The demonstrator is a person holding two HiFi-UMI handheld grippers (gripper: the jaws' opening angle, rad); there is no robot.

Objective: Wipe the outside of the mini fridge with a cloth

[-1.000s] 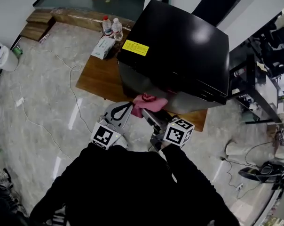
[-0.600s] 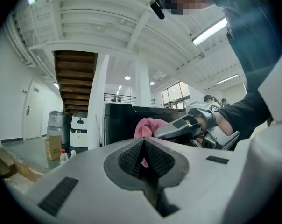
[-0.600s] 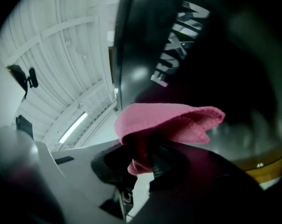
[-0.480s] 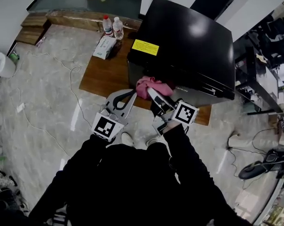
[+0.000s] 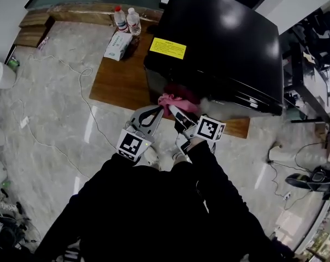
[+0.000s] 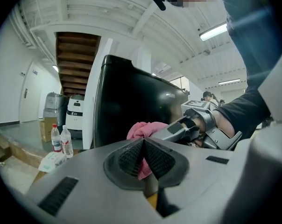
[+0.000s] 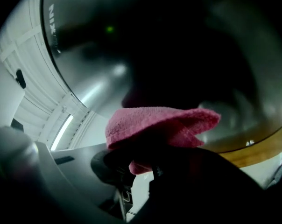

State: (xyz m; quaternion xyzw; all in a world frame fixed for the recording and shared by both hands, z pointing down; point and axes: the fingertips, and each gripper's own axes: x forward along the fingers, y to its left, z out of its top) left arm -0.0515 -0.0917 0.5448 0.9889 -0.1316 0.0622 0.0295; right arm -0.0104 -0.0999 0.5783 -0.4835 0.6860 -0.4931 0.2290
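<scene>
Jaws clamped on a pink terry cloth [image 5: 172,99], the right gripper [image 5: 176,114] holds it at the lower front of the glossy black mini fridge [image 5: 219,42] on its low wooden table [image 5: 118,83], apparently placed for wiping; the left gripper [image 5: 156,113] idles alongside, closed and empty.

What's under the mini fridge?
A low wooden platform, visible to the left and in front. The mini fridge hides the rest of its top.
</scene>
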